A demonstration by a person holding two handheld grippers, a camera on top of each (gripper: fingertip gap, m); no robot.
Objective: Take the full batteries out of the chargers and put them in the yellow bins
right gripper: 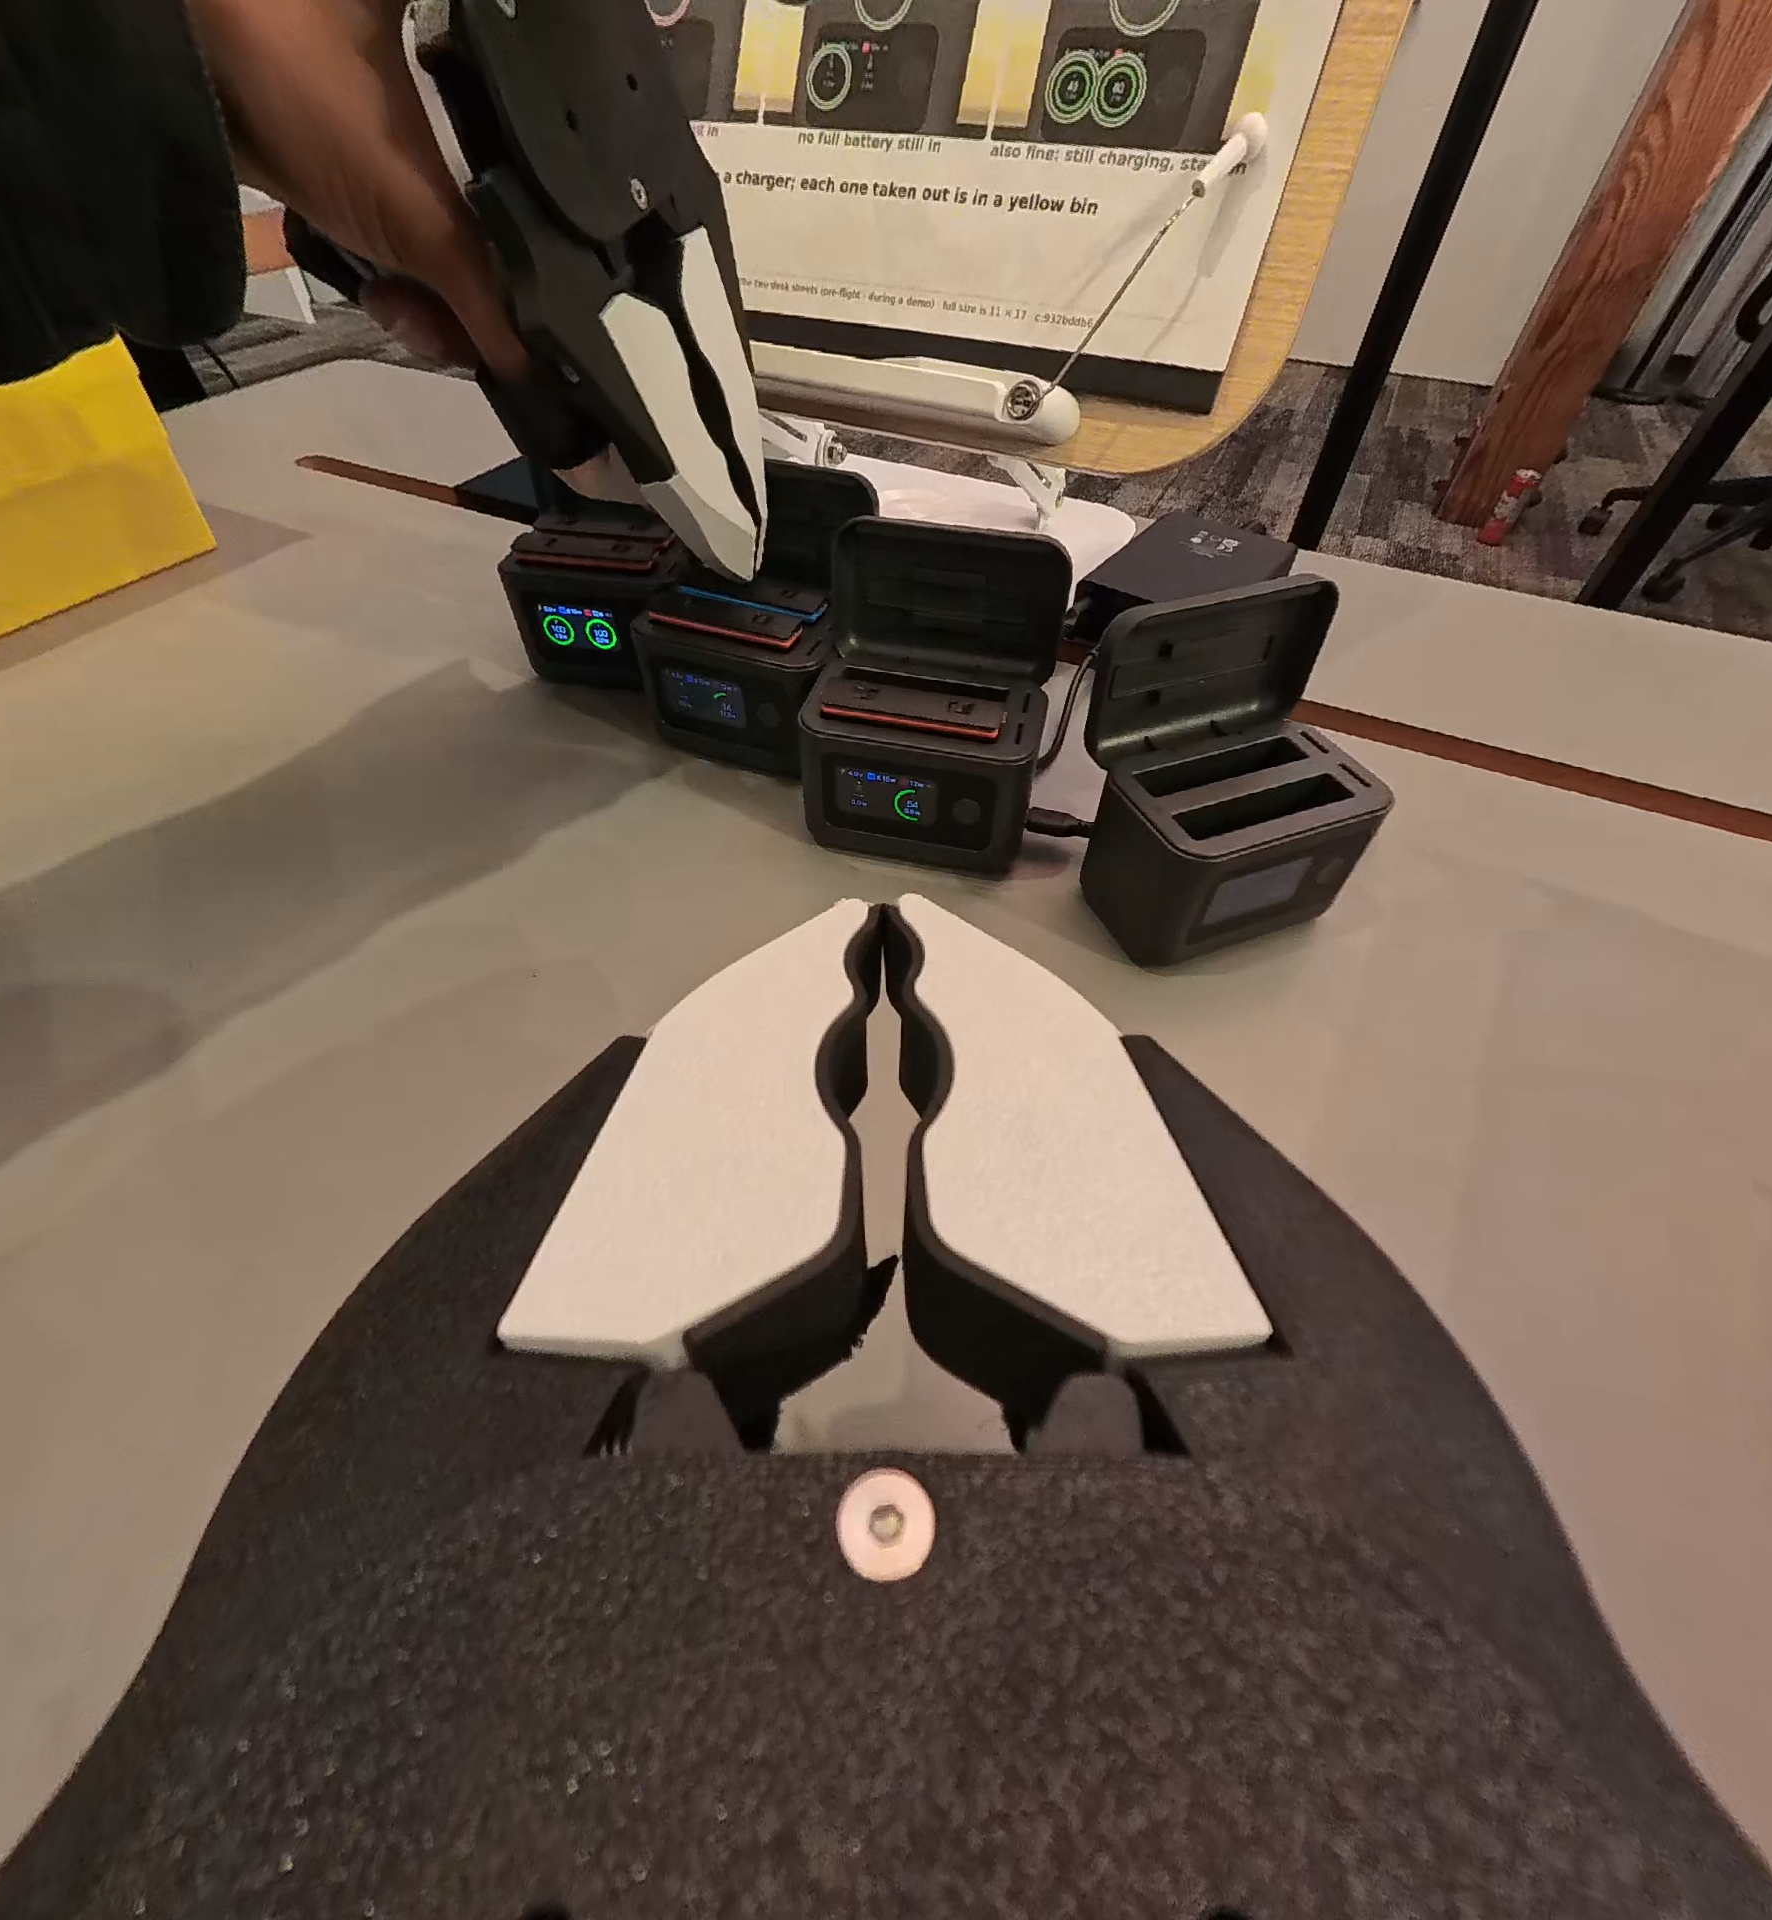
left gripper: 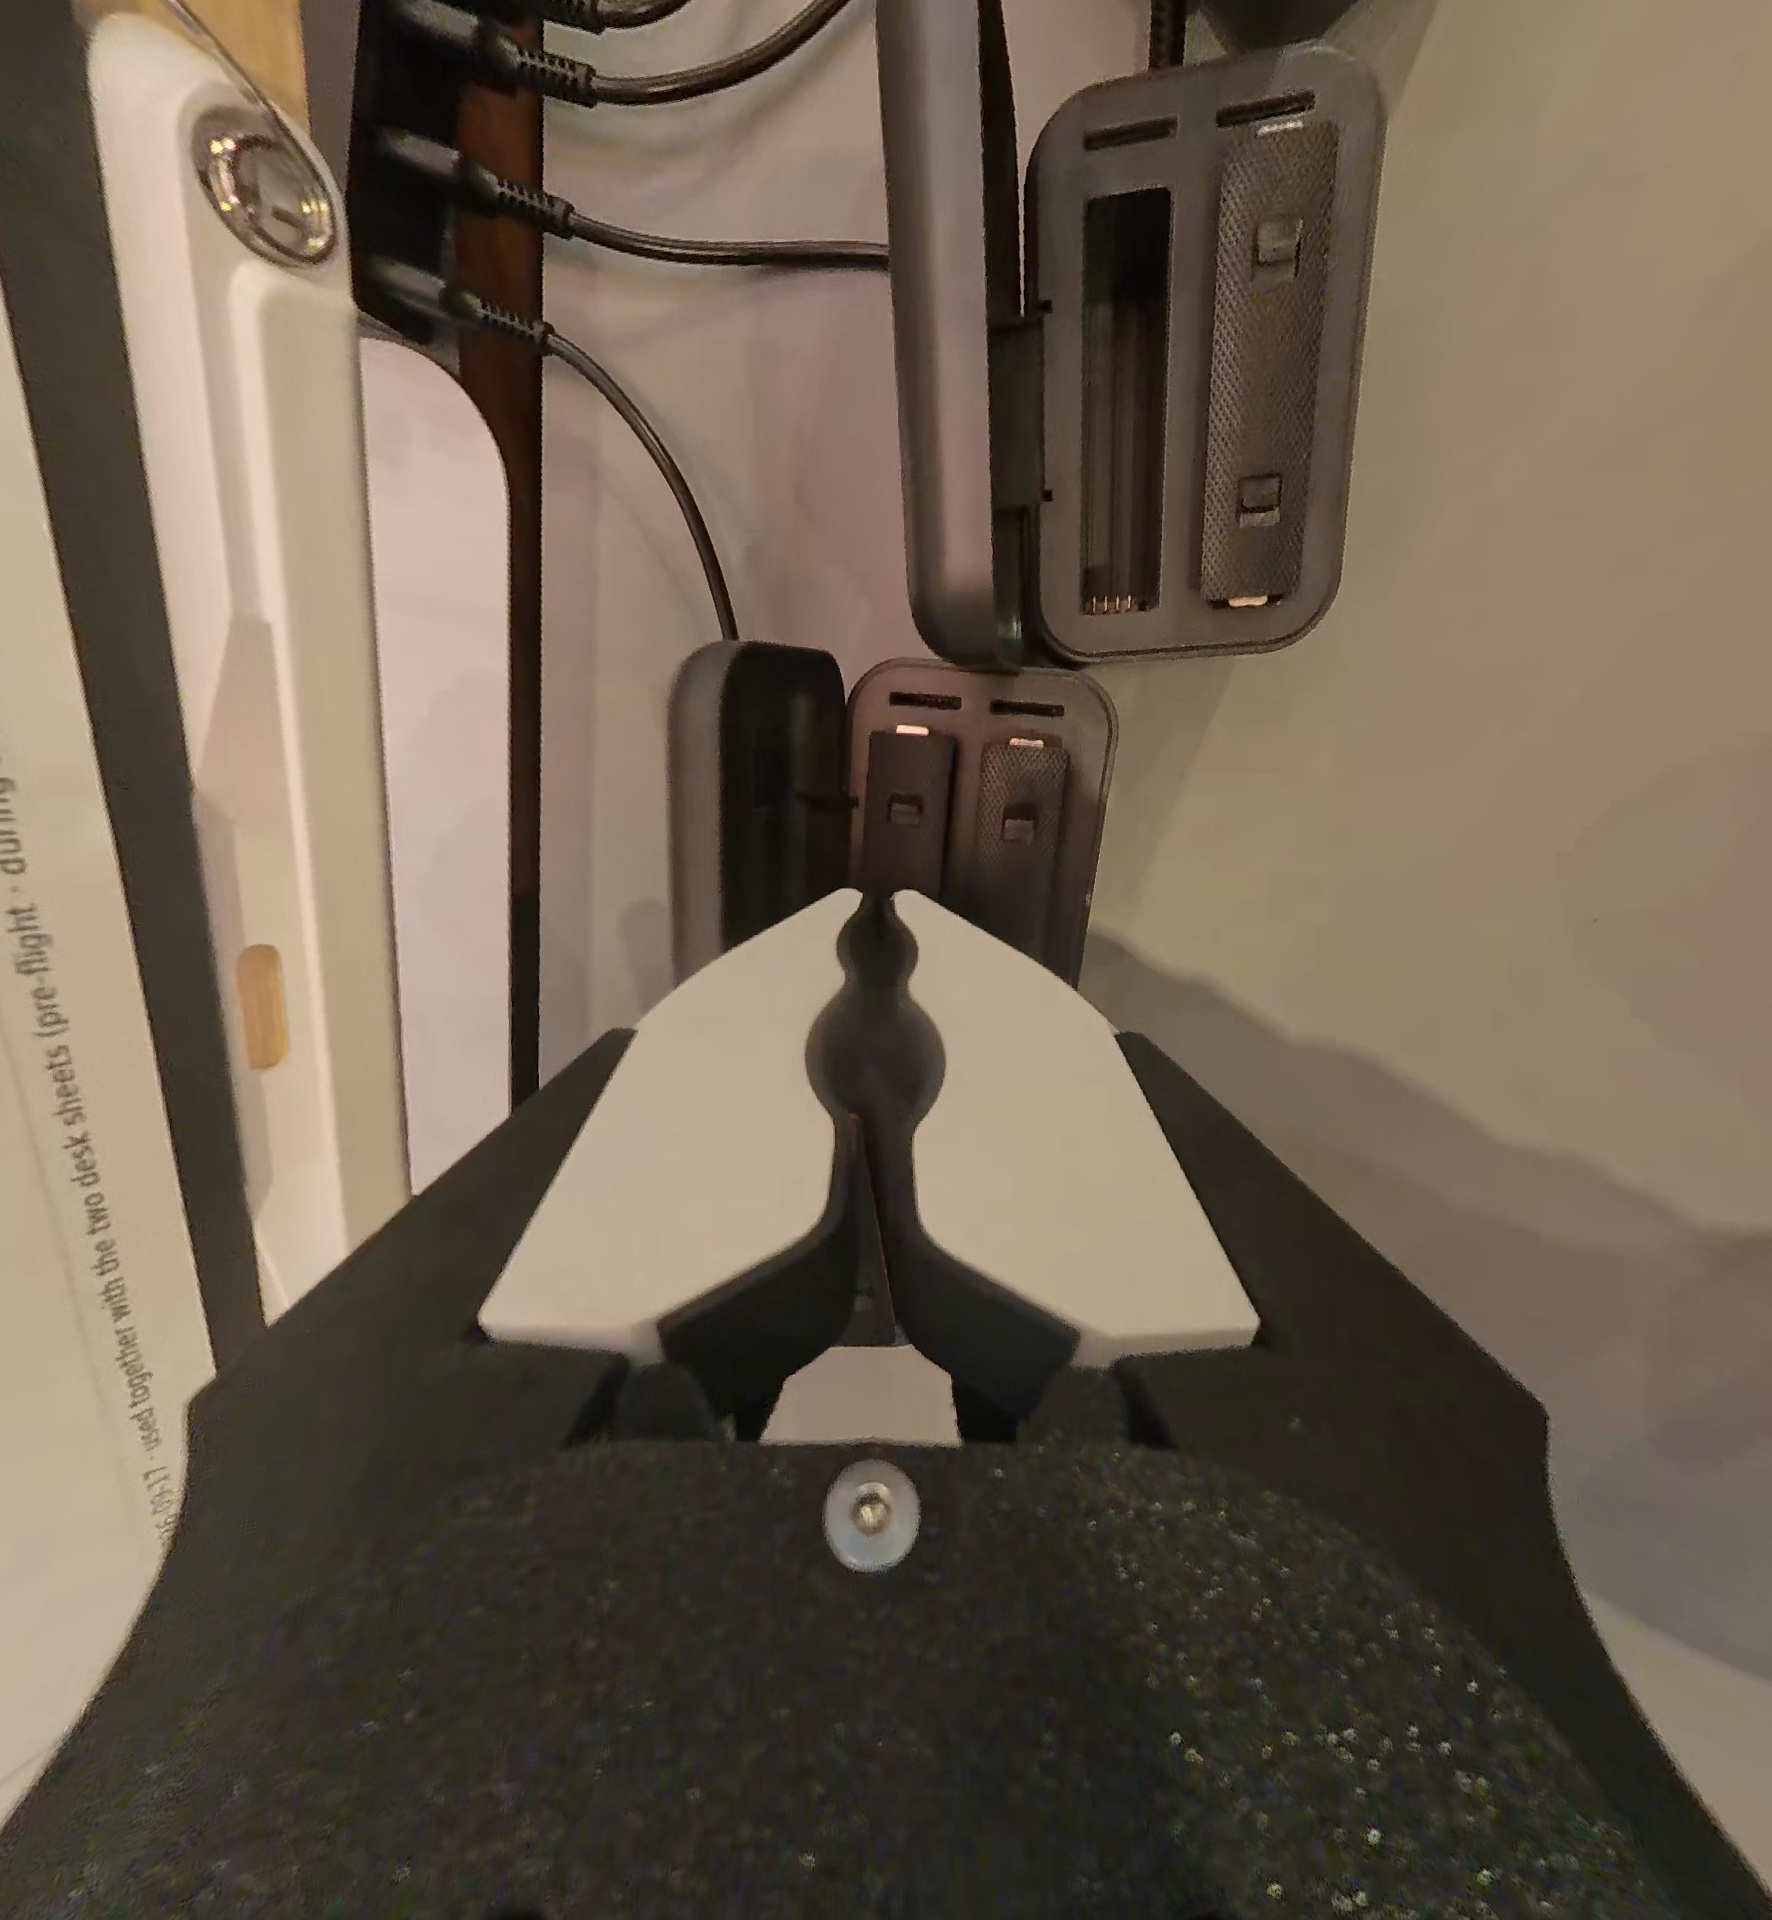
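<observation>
The left gripper, black-bodied with white wedge fingers, is reaching down from the upper left of the right wrist view over the row of four dark box-shaped chargers on the pale grey bench, and its jaws are pressed together with nothing between them. Its tips are hovering just above the second charger from the left, whose slim dark batteries with red and blue edges are standing upright in their slots, long axis running across the charger top. In the left wrist view those same tips are sitting right over the smooth dark battery, slightly up-frame of the tips, with a textured grey battery beside it. The leftmost charger is showing two full green rings, so judging by that it may be the better pick. The right gripper is idling low in the frame, jaws nearly touching and empty, well apart from the chargers. The yellow bin is waiting at the far left edge. Open lids behind and cables are crowding the approach.
</observation>
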